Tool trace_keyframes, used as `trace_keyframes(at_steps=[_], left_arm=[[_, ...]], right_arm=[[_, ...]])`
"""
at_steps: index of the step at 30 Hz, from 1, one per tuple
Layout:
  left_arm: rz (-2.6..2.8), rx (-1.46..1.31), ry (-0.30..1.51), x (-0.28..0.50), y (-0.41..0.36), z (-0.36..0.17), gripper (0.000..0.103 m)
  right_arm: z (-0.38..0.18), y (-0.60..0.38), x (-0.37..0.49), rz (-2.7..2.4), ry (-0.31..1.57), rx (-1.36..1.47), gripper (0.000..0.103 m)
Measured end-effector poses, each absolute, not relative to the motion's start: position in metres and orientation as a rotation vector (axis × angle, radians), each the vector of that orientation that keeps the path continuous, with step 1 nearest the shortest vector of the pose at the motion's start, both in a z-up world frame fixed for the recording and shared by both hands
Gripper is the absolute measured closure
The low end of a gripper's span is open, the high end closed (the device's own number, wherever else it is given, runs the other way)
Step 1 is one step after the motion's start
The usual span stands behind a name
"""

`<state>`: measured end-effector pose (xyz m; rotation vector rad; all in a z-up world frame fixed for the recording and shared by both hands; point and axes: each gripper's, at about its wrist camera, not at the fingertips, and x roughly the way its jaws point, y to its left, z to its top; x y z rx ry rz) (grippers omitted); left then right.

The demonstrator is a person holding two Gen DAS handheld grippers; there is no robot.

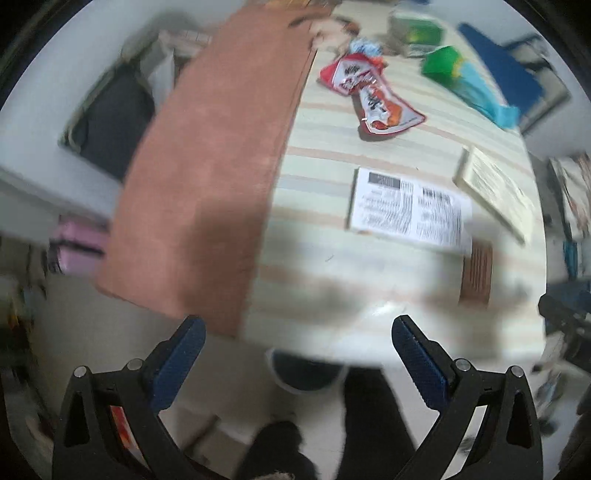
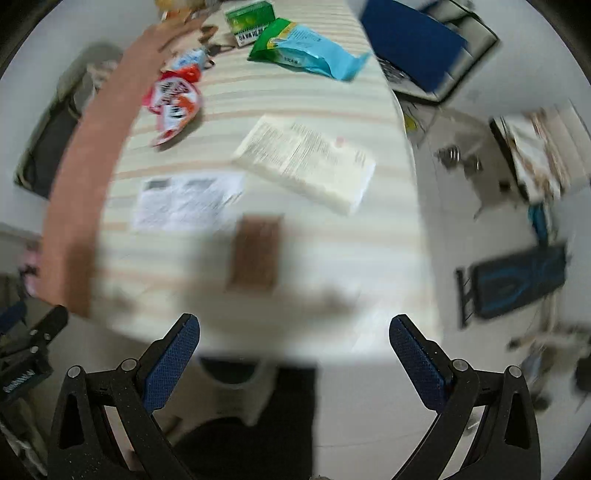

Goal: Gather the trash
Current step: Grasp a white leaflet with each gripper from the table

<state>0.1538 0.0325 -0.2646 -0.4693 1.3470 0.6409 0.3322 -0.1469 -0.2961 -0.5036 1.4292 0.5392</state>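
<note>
Both views are blurred. A striped table (image 1: pixel 314 236) (image 2: pixel 325 266) carries trash: a crumpled red and white snack wrapper (image 1: pixel 369 96) (image 2: pixel 173 103), a green and blue bag (image 1: pixel 465 79) (image 2: pixel 306 48), a green box (image 1: pixel 415 29) (image 2: pixel 249 18), a printed white label sheet (image 1: pixel 406 206) (image 2: pixel 184 203), a small brown packet (image 1: pixel 476 273) (image 2: pixel 255 254) and a white printed box (image 1: pixel 495 192) (image 2: pixel 306 162). My left gripper (image 1: pixel 297 332) is open and empty above the table's near edge. My right gripper (image 2: pixel 293 332) is open and empty there too.
A brown cloth strip (image 1: pixel 207 177) (image 2: pixel 88 173) runs along the table's left side. A white bin with a dark inside (image 1: pixel 306 373) (image 2: pixel 232 373) stands on the floor below the near edge. A blue chair (image 2: pixel 410 40) stands at the far right. Clutter lies on the floor at right.
</note>
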Motion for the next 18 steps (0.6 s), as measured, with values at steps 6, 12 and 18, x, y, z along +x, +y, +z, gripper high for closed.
trace_keyframes(at_steps=[6,12,18], left_arm=[[0.712,-0.802,1.425,0.222,0.054,-0.313,0.000],[0.779,-1.150,1.392,0.236,0.078,-0.343,0.000],[0.847,-1.450,1.337,0.231,0.094,-0.372,0.000]], right_arm=[[-0.352,-0.089,0.403,0.650,1.434,-0.763,0.000],[-0.388,-0.061,0.438,0.764,1.528,-0.803,0.000],[-0.388,-0.081,0.465,0.714,1.616,-0.633,0.011]])
